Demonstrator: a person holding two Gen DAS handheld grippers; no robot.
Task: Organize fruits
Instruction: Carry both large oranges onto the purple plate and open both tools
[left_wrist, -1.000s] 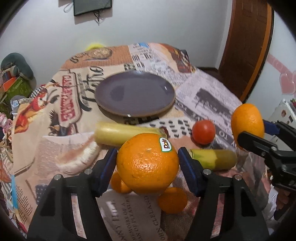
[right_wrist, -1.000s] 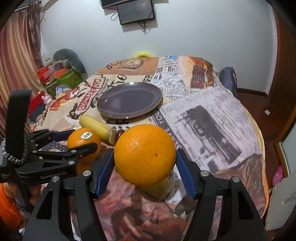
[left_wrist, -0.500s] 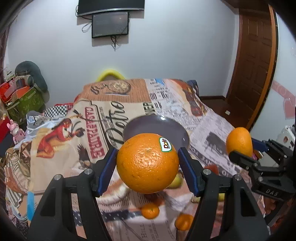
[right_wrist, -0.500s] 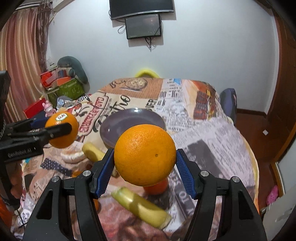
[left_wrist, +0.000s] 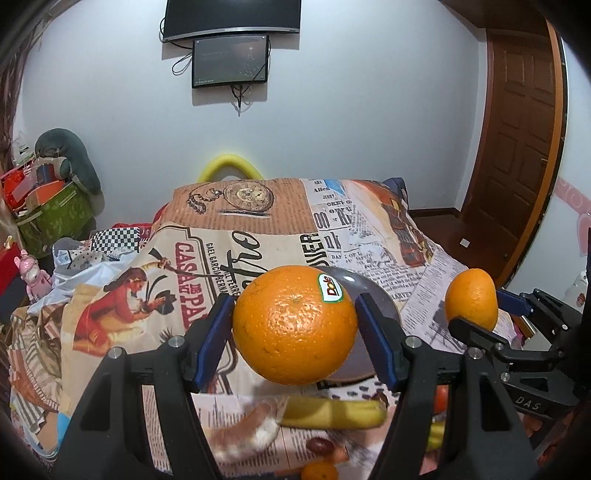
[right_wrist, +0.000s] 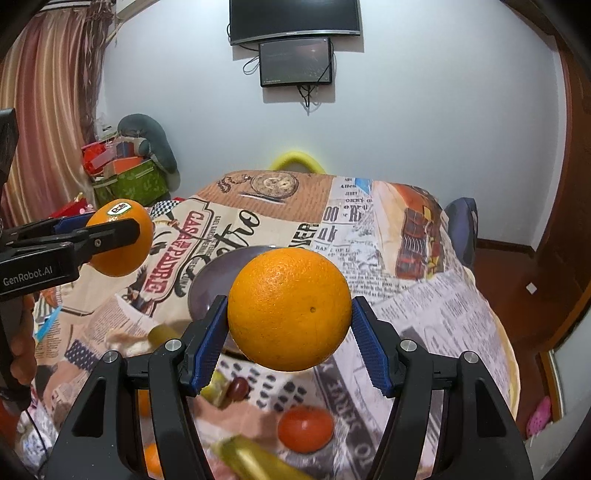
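Both oranges have been raised further above the table over the last second; purple plate (right_wrist: 207, 291) is now mostly hidden behind them, centre frame. Left gripper (left_wrist: 295, 332) is clamped on the Dole-stickered orange (left_wrist: 294, 325), right gripper (right_wrist: 290, 325) on the plain orange (right_wrist: 289, 314). Lowering onto the plate is judged next

We count two large oranges: one with a sticker (left_wrist: 295, 325), one plain (right_wrist: 290, 314). On the table lie one purple plate (right_wrist: 218, 280), two bananas (left_wrist: 332, 413) (right_wrist: 255, 461), one tomato (right_wrist: 306, 429), and two small mandarins (left_wrist: 319, 472) (right_wrist: 152, 466).
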